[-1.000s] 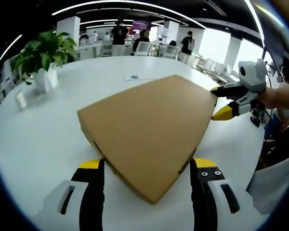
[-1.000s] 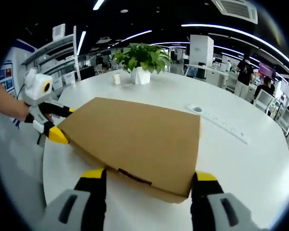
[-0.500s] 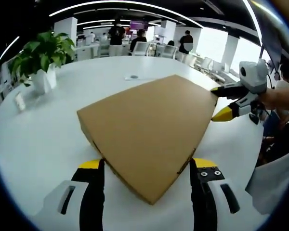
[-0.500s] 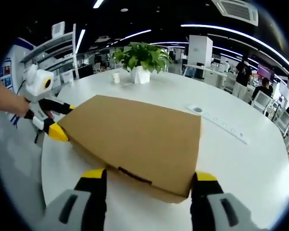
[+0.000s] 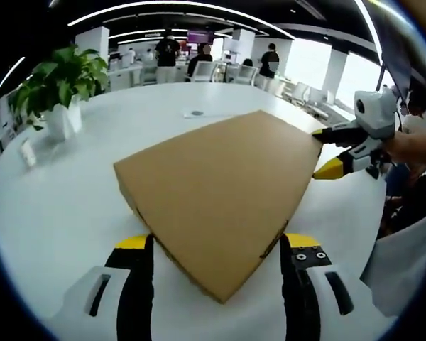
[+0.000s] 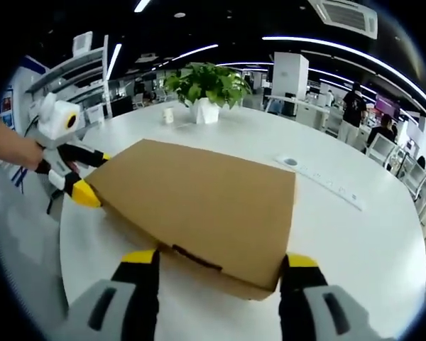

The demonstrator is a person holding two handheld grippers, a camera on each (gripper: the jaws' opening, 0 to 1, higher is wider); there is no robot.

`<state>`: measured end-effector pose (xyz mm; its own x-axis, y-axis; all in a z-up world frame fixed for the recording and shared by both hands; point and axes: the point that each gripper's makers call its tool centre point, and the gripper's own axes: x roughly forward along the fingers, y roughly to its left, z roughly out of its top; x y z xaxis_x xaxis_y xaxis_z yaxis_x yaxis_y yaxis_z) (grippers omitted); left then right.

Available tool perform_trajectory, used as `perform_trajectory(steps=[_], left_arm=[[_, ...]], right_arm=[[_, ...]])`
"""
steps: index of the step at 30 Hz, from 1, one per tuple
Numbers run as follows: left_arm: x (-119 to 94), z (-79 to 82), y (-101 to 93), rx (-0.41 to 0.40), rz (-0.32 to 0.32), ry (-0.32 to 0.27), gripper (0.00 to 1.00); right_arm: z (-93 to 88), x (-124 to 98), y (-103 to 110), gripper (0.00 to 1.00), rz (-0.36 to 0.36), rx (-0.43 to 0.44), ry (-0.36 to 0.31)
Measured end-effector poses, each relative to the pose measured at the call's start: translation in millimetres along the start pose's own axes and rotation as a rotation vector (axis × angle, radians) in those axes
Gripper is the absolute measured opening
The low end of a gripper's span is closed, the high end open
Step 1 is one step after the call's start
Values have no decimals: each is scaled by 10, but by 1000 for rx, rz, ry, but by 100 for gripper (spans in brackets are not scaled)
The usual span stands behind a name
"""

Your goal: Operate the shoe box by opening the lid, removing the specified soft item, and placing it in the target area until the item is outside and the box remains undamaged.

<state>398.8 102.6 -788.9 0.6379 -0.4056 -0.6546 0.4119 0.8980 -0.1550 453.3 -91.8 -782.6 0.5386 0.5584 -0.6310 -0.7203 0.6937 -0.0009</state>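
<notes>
Left gripper (image 5: 216,264): yellow-tipped black jaws spread wide, straddling one corner of the flat brown cardboard shoe box (image 5: 216,188); whether the pads touch it I cannot tell. Nothing gripped.

Right gripper (image 6: 216,273): jaws likewise wide apart, either side of the opposite corner of the box, along the lid edge with a dark slot; empty. In the left gripper view it (image 5: 325,150) sits at the box's far right corner, one jaw above and one below the lid edge.

Box lies closed, flat on the round white table (image 5: 64,192), near its middle. Soft item not visible; presumably inside.

Handling judgement: thin corrugated card, light, stiff in the panel but easily creased at corners and tabs. Best hold looks to be the lid's free edge beside the slot, lifted gently, other jaws steadying the base. Hard pinching risks denting.

Beyond the box: green potted plant in white pot (image 6: 207,92), small white cup (image 6: 169,114) beside it.
</notes>
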Motion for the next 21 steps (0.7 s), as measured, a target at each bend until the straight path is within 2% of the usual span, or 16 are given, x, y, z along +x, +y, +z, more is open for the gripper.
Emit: perform_trajectory(steps=[21], left_arm=[[-84,-61,207,66,-43,22,75]], right_arm=[[-7,-5,262,64,-61,22,-1]])
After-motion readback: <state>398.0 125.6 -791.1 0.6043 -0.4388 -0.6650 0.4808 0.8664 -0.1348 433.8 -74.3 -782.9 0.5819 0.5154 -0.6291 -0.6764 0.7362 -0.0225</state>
